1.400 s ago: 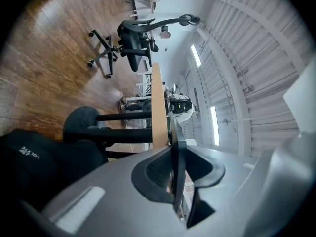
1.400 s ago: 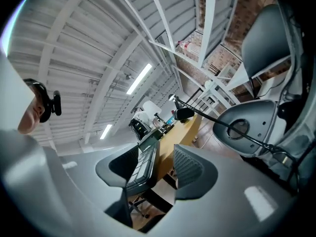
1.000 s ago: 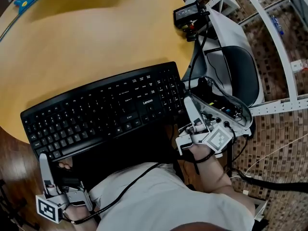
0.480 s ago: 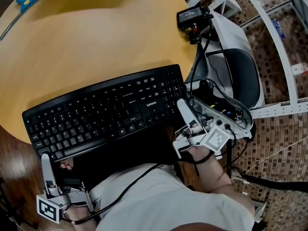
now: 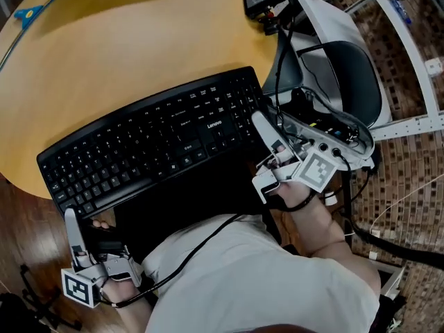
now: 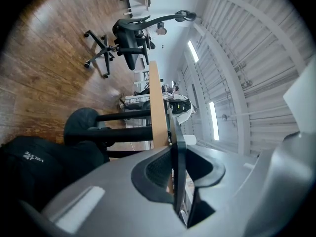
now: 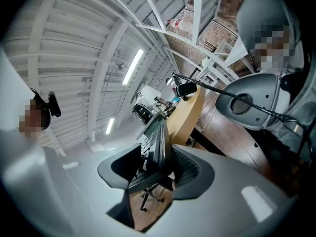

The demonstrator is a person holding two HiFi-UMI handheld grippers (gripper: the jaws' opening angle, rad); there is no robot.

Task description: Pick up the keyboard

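Clamping the near left corner of the one keyboard (image 5: 159, 141), the left gripper (image 5: 78, 222) is the first of two. The keyboard lies over the near edge of the one round table (image 5: 139, 47). The right gripper (image 5: 263, 129) has its jaws closing on the keyboard's right end, with the pads touching it.

Black keyboard (image 5: 156, 144), angled, overhanging round table edge

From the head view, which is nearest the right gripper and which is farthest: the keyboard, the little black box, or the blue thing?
1. keyboard: nearest. Its right end sits between the right gripper's jaws, which are closing.
2. black box: farther up, by the right edge of the table.
3. blue thing: farthest, way over at the table's top left.
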